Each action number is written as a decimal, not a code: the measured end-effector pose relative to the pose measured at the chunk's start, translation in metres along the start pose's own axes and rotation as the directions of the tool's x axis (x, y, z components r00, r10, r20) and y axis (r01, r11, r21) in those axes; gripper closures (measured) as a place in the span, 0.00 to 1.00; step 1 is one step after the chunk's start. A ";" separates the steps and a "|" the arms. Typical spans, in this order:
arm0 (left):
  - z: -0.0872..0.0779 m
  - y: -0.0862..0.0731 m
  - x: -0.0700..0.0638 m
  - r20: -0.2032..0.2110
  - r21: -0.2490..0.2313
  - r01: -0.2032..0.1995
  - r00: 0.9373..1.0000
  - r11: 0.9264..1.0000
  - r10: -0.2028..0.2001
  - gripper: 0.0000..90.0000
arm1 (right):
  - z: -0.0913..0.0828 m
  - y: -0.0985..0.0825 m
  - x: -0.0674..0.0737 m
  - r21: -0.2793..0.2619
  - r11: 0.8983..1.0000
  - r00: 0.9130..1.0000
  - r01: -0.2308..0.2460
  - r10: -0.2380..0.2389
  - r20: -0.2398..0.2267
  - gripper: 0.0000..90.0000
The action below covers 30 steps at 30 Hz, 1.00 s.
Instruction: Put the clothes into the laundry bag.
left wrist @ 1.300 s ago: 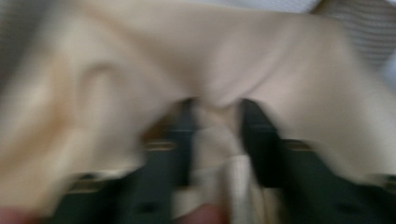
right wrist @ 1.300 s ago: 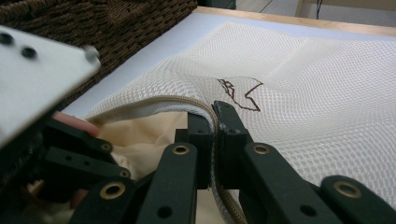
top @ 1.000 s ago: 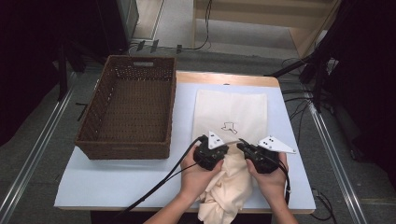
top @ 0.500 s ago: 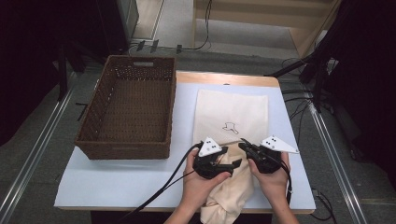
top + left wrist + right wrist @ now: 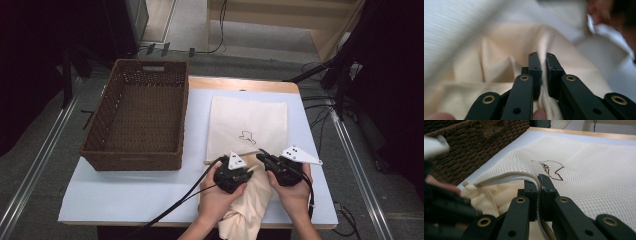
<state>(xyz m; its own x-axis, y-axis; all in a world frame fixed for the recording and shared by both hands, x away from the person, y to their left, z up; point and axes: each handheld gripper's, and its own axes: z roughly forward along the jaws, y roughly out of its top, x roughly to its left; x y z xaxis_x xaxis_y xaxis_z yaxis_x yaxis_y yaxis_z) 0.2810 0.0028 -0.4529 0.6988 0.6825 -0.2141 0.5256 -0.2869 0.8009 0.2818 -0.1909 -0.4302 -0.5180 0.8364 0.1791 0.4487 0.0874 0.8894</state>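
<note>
A white mesh bag [image 5: 247, 120] with a small dark drawing lies flat on the table. A crumpled cream cloth [image 5: 250, 205] sits at its near, open end and hangs over the table's front edge. My left gripper [image 5: 543, 56] has just closed its jaws, and they pinch a fold of the cream cloth [image 5: 499, 57]. My right gripper [image 5: 537, 178] is shut on the bag's zipper edge [image 5: 514, 174] and holds it raised, with cream cloth [image 5: 489, 195] showing under the lifted mesh [image 5: 586, 170]. In the high view the left gripper [image 5: 248, 172] and right gripper [image 5: 262, 157] sit close together at the bag's mouth.
A brown wicker basket [image 5: 135, 120] stands left of the bag, its wall [image 5: 474, 145] close to the right gripper's left side. A pale mat [image 5: 125, 195] covers the table. Cables trail from the grippers over the front edge, and dark stands and cables sit to the right.
The left gripper has slid a little toward the table's front edge and sits lower on the cloth. The right gripper has stayed at the bag's edge.
</note>
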 end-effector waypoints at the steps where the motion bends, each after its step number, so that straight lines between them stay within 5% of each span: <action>1: -0.005 0.003 0.003 -0.038 -0.059 0.025 0.999 0.998 -0.027 0.95 | -0.001 0.000 0.000 -0.001 1.000 1.000 -0.003 0.003 0.001 0.96; 3: -0.011 0.008 0.009 -0.119 -0.150 0.042 0.991 0.988 -0.060 0.95 | -0.003 0.001 0.001 -0.010 1.000 1.000 -0.001 0.001 0.000 0.96; 5: -0.004 0.009 0.017 -0.154 -0.141 0.057 0.985 0.988 -0.079 0.92 | -0.003 0.001 0.002 -0.010 1.000 1.000 0.001 -0.001 -0.002 0.96; 6: 0.007 0.009 0.024 -0.127 -0.059 0.082 0.988 0.995 -0.089 0.85 | -0.002 0.001 0.003 -0.006 1.000 1.000 -0.001 0.001 -0.003 0.96; 8: 0.022 0.006 0.029 -0.052 0.053 0.096 0.994 0.994 -0.093 0.65 | 0.000 -0.001 0.004 0.003 1.000 1.000 0.005 -0.005 -0.004 0.96; 11: 0.012 0.004 0.022 -0.040 -0.012 0.060 0.997 0.998 -0.061 0.50 | 0.004 -0.004 0.005 0.018 1.000 1.000 0.015 -0.015 0.006 0.96; 14: -0.004 0.002 0.013 -0.013 -0.029 0.032 0.999 0.999 -0.032 0.43 | 0.003 -0.003 0.001 0.007 1.000 1.000 -0.002 0.002 0.009 0.96; 20: -0.016 -0.006 0.005 0.017 0.034 -0.020 1.000 0.999 0.019 0.35 | 0.000 -0.002 -0.001 -0.004 1.000 1.000 -0.010 0.010 0.011 0.96; 22: -0.010 -0.008 0.007 0.000 0.078 -0.023 1.000 0.997 0.023 0.40 | 0.000 -0.002 0.001 0.000 1.000 1.000 -0.011 0.011 0.008 0.96; 25: -0.003 -0.009 0.007 0.001 0.120 -0.075 0.997 0.990 0.076 0.72 | 0.001 -0.001 0.003 -0.004 1.000 1.000 -0.002 0.002 0.004 0.96; 26: -0.003 -0.007 0.008 0.006 0.114 -0.077 0.997 0.991 0.077 0.82 | 0.001 -0.001 0.004 -0.001 1.000 1.000 -0.007 0.007 0.001 0.96; 28: -0.005 -0.002 0.011 0.024 0.086 -0.042 0.999 0.995 0.040 0.87 | 0.002 -0.002 0.005 -0.005 1.000 1.000 -0.016 0.016 -0.008 0.96; 30: -0.011 0.005 0.018 0.036 -0.002 0.027 0.999 1.000 -0.027 0.88 | 0.001 -0.001 0.009 -0.010 1.000 1.000 -0.017 0.017 -0.016 0.97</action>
<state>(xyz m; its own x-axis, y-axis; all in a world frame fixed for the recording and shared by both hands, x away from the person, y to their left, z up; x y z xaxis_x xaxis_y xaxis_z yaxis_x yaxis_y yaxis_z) 0.2906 0.0211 -0.4464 0.7016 0.6651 -0.2556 0.5430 -0.2669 0.7962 0.2774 -0.1830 -0.4304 -0.5221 0.8289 0.2010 0.4504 0.0678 0.8902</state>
